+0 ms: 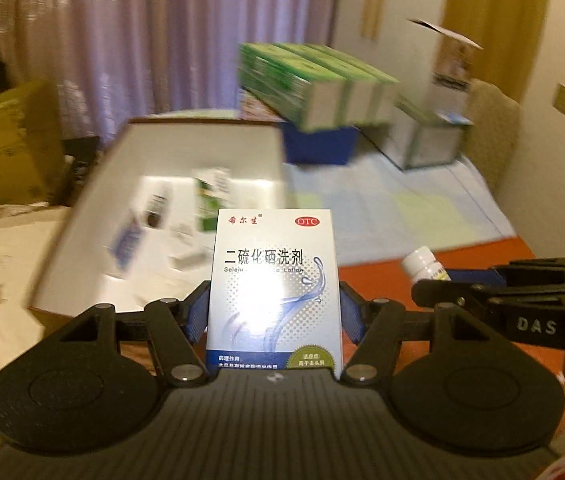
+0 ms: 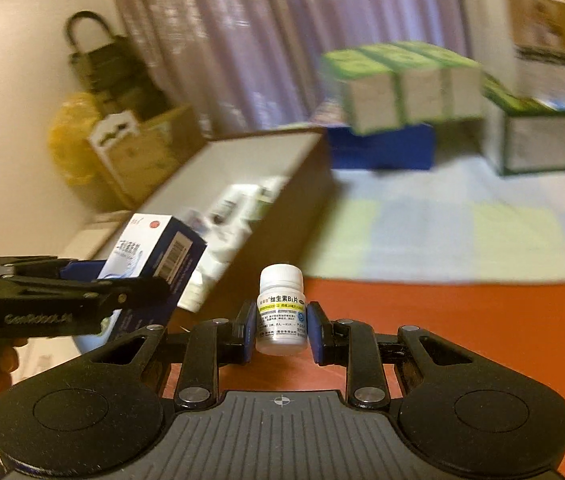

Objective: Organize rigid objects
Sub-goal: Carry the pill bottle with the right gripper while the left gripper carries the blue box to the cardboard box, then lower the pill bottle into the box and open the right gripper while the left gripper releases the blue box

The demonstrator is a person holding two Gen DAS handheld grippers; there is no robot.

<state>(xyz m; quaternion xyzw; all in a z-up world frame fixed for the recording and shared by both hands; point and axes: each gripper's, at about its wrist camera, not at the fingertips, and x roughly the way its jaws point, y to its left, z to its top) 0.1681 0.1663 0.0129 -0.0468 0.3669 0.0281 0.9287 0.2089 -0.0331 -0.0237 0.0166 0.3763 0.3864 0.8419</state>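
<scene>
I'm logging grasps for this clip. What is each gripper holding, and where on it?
The left gripper clamps the white-and-blue medicine box by its narrow sides. The right gripper clamps the small white pill bottle across its labelled body.

A pale purple curtain (image 1: 154,32) hangs across the back wall. A brown cardboard box (image 1: 6,148) sits at the left. A dark bag (image 2: 110,64) stands above a yellow bag (image 2: 70,140).
</scene>
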